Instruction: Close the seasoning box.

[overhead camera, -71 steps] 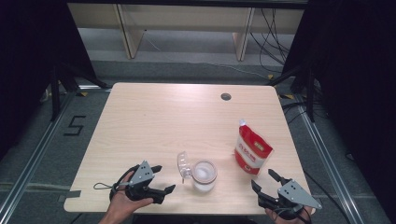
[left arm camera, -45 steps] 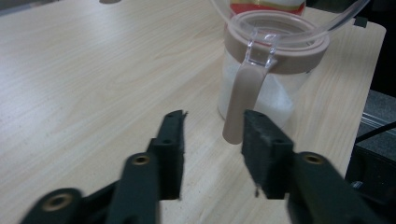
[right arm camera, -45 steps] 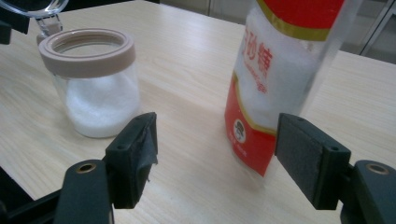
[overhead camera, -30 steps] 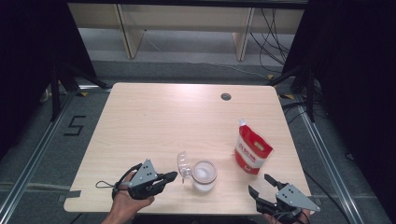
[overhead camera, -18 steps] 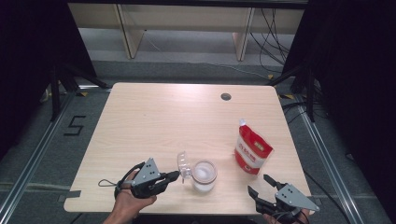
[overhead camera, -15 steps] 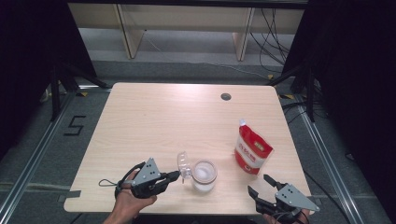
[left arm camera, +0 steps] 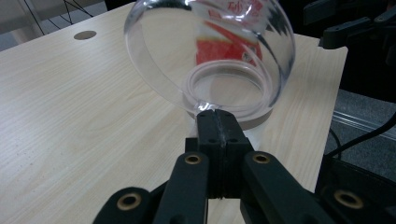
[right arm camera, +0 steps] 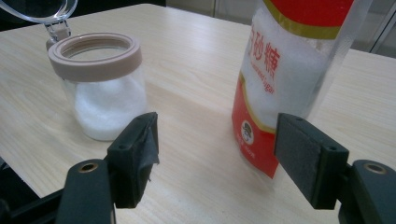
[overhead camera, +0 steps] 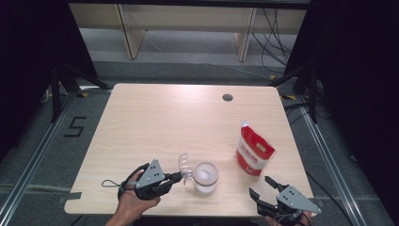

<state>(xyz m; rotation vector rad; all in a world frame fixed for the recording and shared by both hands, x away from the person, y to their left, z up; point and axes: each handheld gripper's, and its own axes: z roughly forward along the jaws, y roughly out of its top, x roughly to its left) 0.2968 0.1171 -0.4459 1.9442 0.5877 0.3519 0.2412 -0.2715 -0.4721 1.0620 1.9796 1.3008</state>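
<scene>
A glass jar (overhead camera: 206, 177) with a beige rim, part full of white grains, stands near the table's front edge. Its clear round lid (overhead camera: 184, 165) stands tilted up at the jar's left side. My left gripper (overhead camera: 180, 176) is shut on the lid's edge; in the left gripper view the closed jaw tips (left arm camera: 217, 116) pinch the lid (left arm camera: 210, 51) just before the jar rim (left arm camera: 229, 91). A red and white sugar bag (overhead camera: 254, 149) stands upright to the right. My right gripper (overhead camera: 262, 186) is open at the front right edge, with the jar (right arm camera: 100, 88) and bag (right arm camera: 289, 70) beyond its empty jaws.
The light wooden table (overhead camera: 179, 117) has a small round hole (overhead camera: 227, 97) near its far edge. Black curtains flank the table, and cables lie on the floor behind it.
Since the oldest frame my left gripper has moved right and shut on the lid's edge. My right gripper has drawn back slightly toward the front edge. Nothing has moved over the last second.
</scene>
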